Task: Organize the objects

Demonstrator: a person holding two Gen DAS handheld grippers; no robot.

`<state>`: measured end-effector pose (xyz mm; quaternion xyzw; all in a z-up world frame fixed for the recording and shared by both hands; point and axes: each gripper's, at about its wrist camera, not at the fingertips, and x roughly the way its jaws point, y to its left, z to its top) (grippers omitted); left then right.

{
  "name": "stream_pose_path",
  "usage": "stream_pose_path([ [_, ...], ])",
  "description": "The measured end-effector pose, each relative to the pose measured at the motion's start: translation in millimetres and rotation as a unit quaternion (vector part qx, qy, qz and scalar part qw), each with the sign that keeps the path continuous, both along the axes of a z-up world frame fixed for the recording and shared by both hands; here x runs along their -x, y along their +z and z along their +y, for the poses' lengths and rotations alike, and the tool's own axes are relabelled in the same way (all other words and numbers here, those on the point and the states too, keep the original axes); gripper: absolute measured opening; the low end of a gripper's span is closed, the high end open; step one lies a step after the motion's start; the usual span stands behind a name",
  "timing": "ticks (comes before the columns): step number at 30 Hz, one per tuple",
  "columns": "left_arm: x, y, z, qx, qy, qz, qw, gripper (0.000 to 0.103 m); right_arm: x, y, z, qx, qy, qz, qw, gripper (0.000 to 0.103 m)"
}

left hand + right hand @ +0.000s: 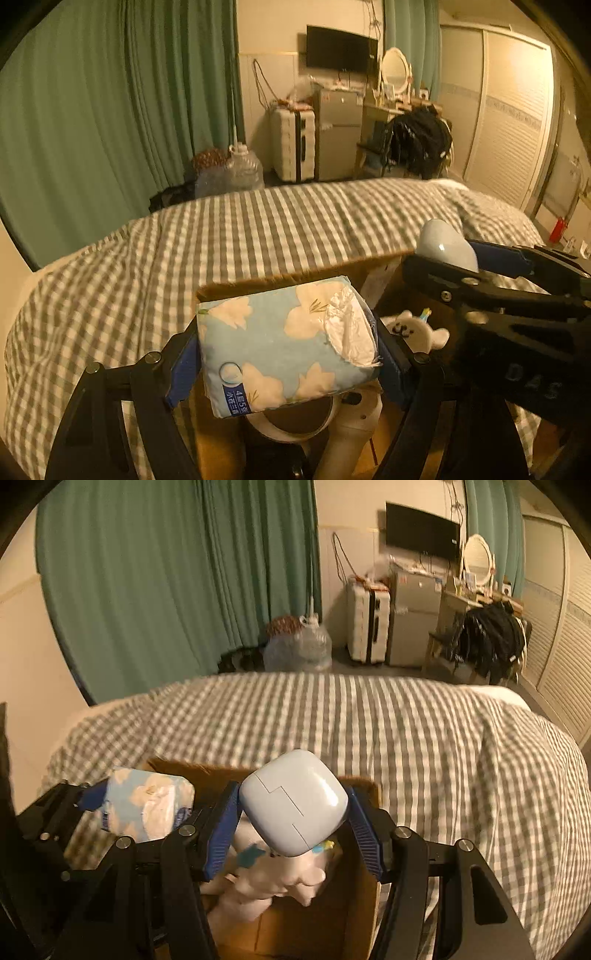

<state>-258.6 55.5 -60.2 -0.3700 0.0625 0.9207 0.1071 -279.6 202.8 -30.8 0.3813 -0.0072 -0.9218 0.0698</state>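
My left tool (288, 354) pinches a floral tissue pack (284, 343) between its blue pads, while my right tool (293, 818) clamps a pale grey case (293, 803); both hang over an open cardboard box (364, 897) on the checked bed (406, 731). A plush toy (273, 878) and a tape roll (291, 421) already lie inside. This looks like the drop-in step: next, lower each item below the rim, then spread the pads.

The left gripper (286, 354) and right gripper (293, 825) sit side by side, fingers clamped shut on loads.
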Motion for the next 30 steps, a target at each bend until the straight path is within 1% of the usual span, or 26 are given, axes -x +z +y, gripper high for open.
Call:
stream_pose_path([
  [3, -6.7, -6.8, 4.0, 0.011, -0.005, -0.003, 0.9999, 0.081, 4.1, -7.3, 3.3, -0.007, -0.004, -0.01, 1.0, 0.058],
  [8, -10.0, -17.6, 6.3, 0.041, 0.01, -0.025, 0.9988, 0.082, 3.8, -15.1, 7.0, -0.012, -0.011, -0.021, 1.0, 0.058],
  [9, -10.5, -18.8, 6.1, 0.04, 0.008, -0.027, 0.9988, 0.083, 1.8, -16.1, 7.1, -0.013, -0.014, -0.021, 1.0, 0.058],
  [10, -11.0, -20.0, 6.1, 0.038, 0.006, -0.029, 0.9988, 0.084, 5.3, -15.6, 10.5, -0.012, -0.015, -0.021, 1.0, 0.06],
  [11, -11.7, -19.5, 6.3, 0.035, 0.005, -0.031, 0.9989, 0.085, 4.7, -14.3, 11.2, -0.007, -0.015, -0.017, 1.0, 0.068],
  [12, -12.8, -18.9, 6.4, 0.034, 0.004, -0.032, 0.9989, 0.086, 3.4, -12.5, 12.5, -0.002, -0.016, -0.012, 1.0, 0.072],
  [13, -14.8, -18.0, 6.6, 0.033, 0.004, -0.03, 0.999, 0.092, 2.1, -10.9, 12.2, 0.001, -0.017, -0.007, 1.0, 0.076],
  [14, -16.6, -16.9, 6.8, 0.034, 0.004, -0.027, 0.999, 0.096, 0.3, -8.1, 13.4, 0.003, -0.018, -0.001, 1.0, 0.076],
  [17, -18.1, -13.7, 6.5, 0.039, 0.003, -0.021, 0.999, 0.096, -1.0, -3.1, 13.0, 0.003, -0.018, 0.003, 1.0, 0.077],
  [19, -17.6, -8.1, 6.5, 0.038, 0.003, -0.018, 0.9991, 0.096, -1.3, 0.6, 13.0, 0.001, -0.02, 0.004, 1.0, 0.077],
  [23, -21.1, 14.6, 0.3, 0.024, 0.013, -0.004, 0.9996, 0.096, -9.0, 15.8, 11.5, -0.003, -0.026, 0.014, 1.0, 0.078],
  [26, -35.3, 38.9, -7.9, 0.012, 0.02, 0.021, 0.9995, 0.099, -23.1, 38.1, 13.4, -0.004, -0.03, 0.037, 0.999, 0.081],
  [30, -57.9, 69.9, -16.6, -0.004, 0.027, 0.05, 0.9984, 0.1, -53.7, 75.6, 14.6, 0.007, -0.036, 0.07, 0.997, 0.084],
])
